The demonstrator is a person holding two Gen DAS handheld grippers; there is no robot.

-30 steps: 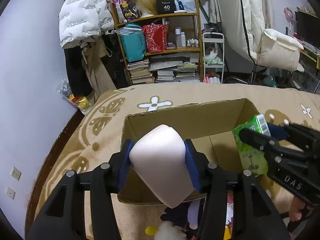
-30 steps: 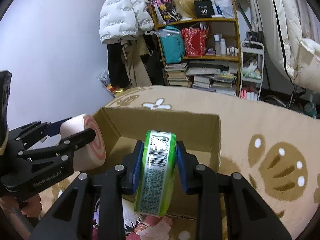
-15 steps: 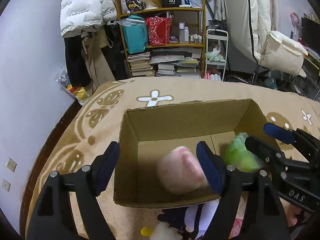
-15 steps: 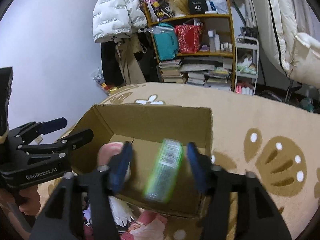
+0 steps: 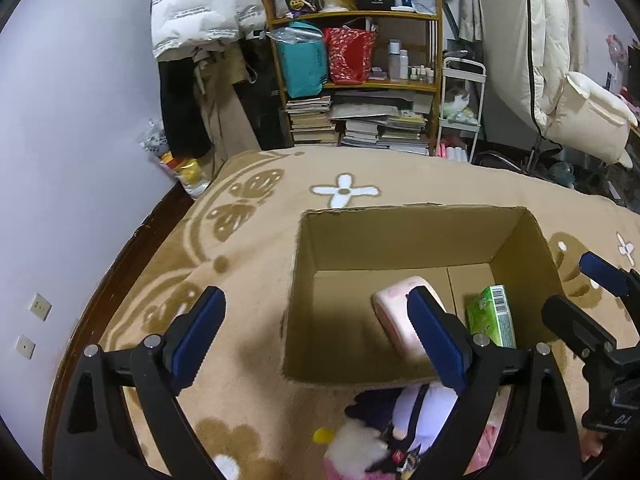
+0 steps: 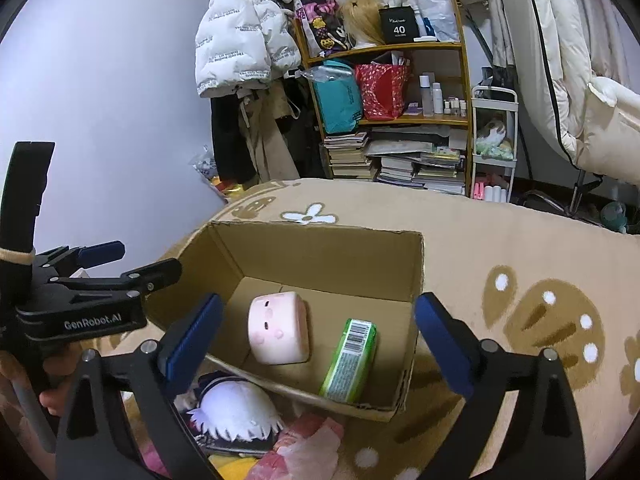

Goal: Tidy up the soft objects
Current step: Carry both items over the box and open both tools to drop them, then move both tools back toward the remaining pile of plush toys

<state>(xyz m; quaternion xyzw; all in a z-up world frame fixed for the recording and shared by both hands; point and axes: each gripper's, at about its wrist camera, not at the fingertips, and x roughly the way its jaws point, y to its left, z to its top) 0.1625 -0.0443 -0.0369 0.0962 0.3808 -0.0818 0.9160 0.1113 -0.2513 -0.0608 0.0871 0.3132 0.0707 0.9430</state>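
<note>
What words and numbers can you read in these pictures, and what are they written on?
"GenRobot.AI": on the side of the left gripper.
"40": on the black box on the top shelf; the small words above and below it are too blurred.
"DA": letters at the picture's edge on the right gripper, cut off.
Green packet in the cardboard box: a barcode, digits too small.
White puffer jacket: repeated lettering, too small.

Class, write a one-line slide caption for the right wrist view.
Open right gripper above a cardboard box holding a pink plush cube and a green tissue pack.
</note>
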